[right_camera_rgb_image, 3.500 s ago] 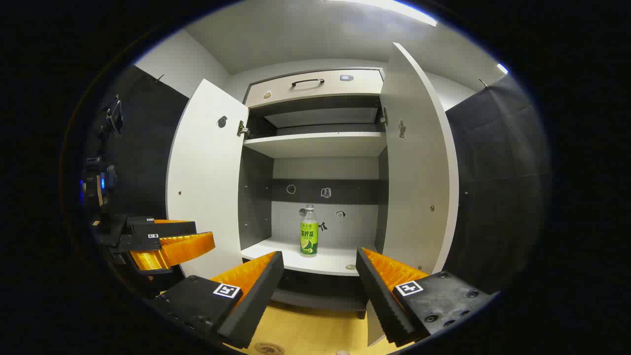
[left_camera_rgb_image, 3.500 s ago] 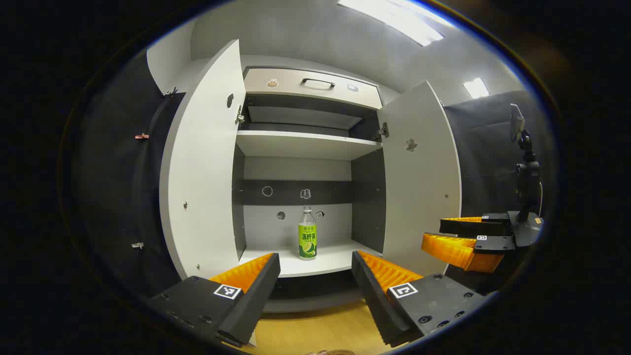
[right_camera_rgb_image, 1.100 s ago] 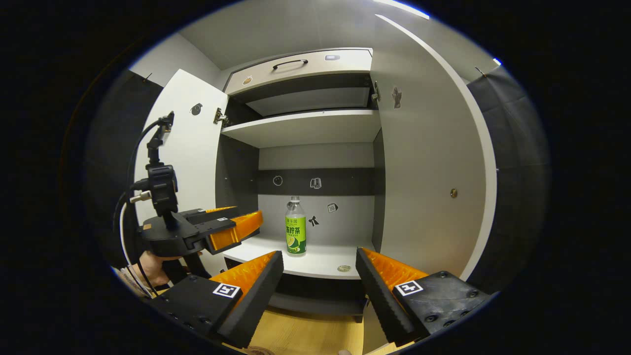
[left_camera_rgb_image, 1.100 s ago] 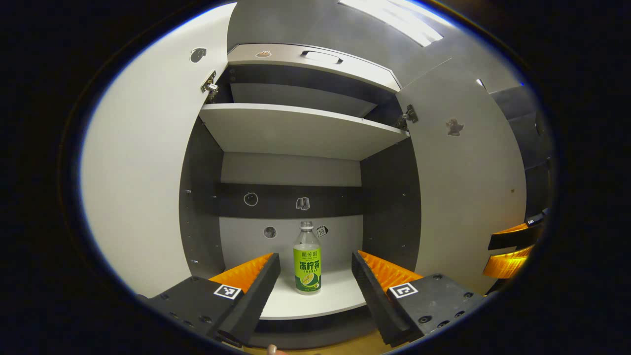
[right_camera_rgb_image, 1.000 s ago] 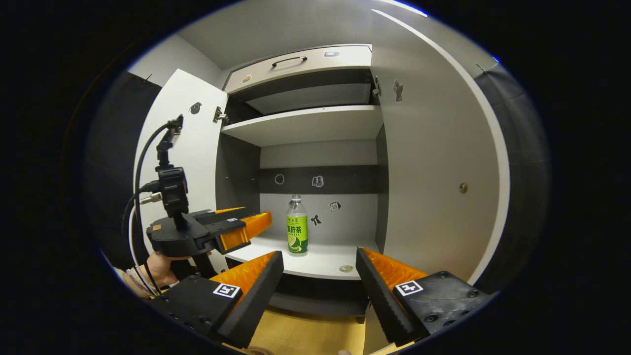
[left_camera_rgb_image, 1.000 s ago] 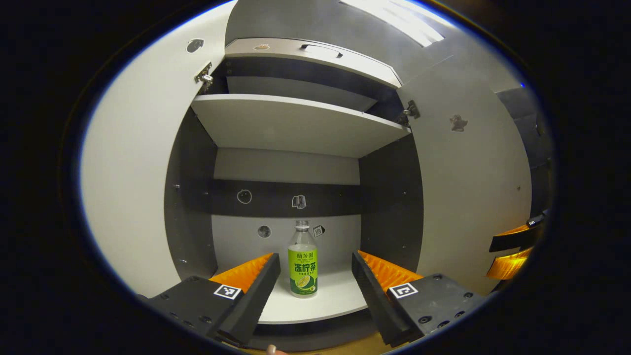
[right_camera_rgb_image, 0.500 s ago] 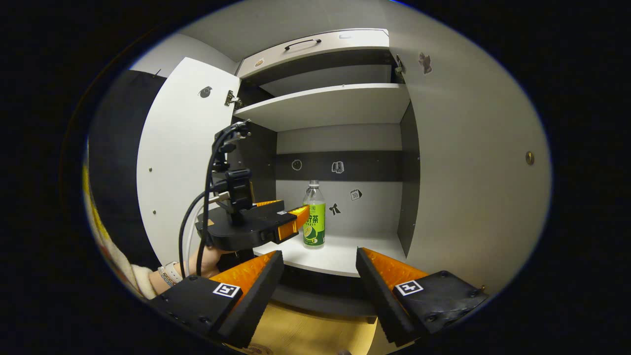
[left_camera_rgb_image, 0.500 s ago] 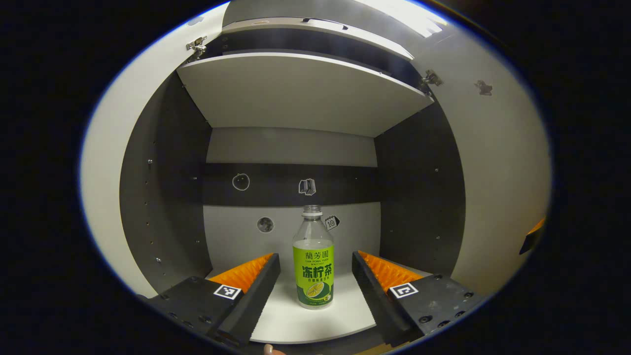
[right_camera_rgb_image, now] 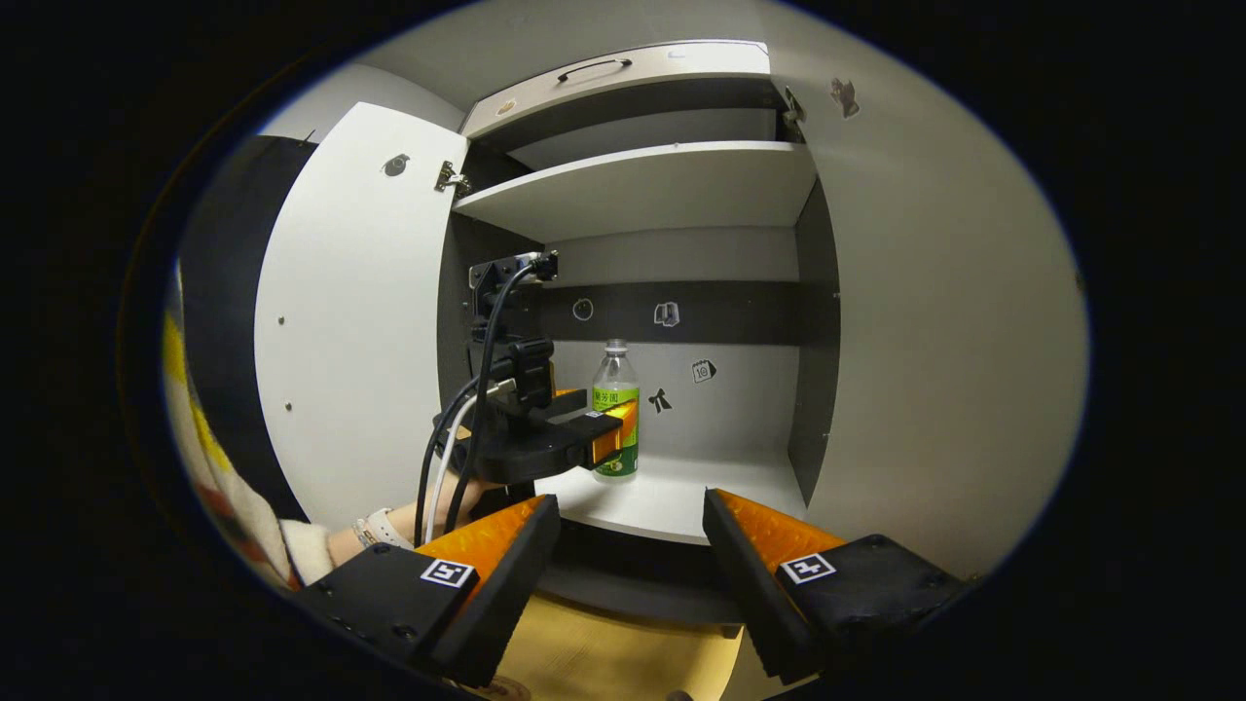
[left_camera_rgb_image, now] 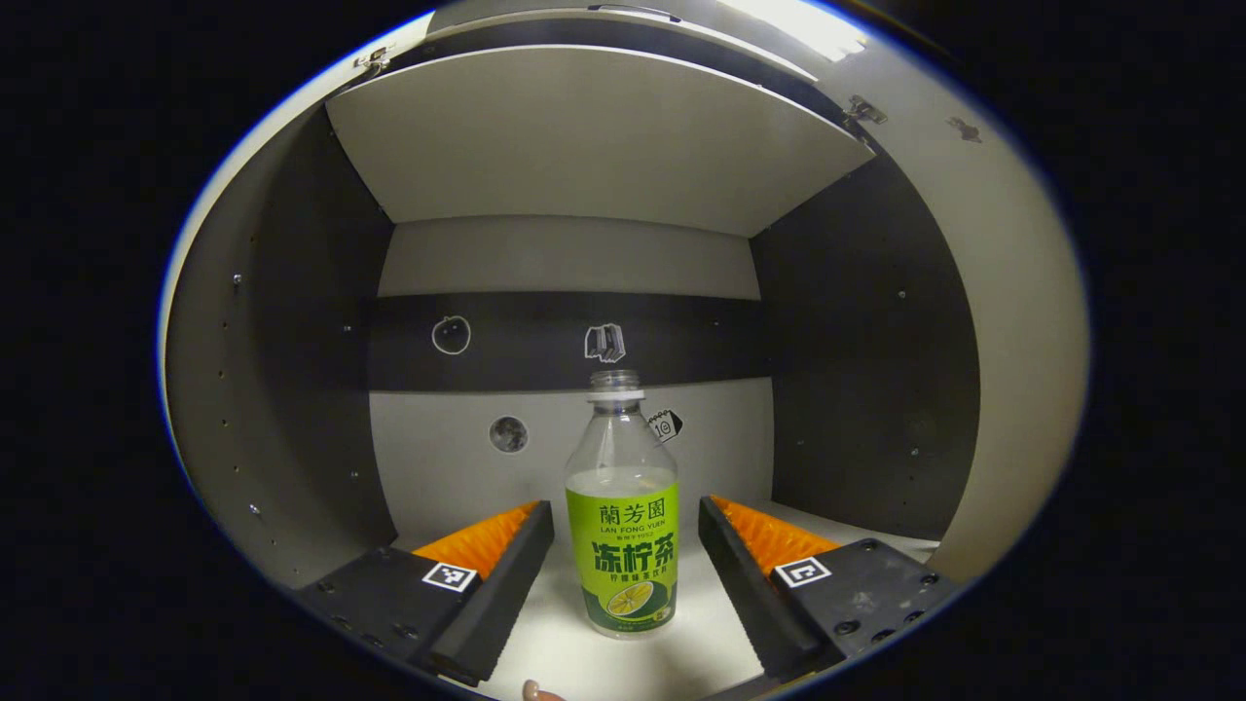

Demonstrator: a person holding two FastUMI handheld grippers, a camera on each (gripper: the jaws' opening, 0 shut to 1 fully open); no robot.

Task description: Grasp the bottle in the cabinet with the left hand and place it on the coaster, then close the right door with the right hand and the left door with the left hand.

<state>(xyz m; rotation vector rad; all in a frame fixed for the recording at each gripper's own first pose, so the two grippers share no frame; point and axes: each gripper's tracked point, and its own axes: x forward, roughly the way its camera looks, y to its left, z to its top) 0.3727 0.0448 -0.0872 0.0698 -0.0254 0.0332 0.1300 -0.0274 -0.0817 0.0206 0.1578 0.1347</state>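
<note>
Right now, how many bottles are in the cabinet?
1: a green-labelled bottle standing upright on the lower shelf, between the left gripper's open fingers. The upper shelf's top is hidden.

Your left gripper sits inside the lower compartment of the cabinet with its jaws spread wide, and the bottle stands upright between them with a gap on each side, so neither finger touches it. Above, the shelf roofs the compartment well clear of the bottle's cap. The dark side walls stand well apart from the fingers on both sides, and the back wall lies behind the bottle. In the right gripper view, the left door and right door both hang open, flanking the mouth. Your right gripper hangs outside with jaws apart, before the compartment floor's front edge.
</note>
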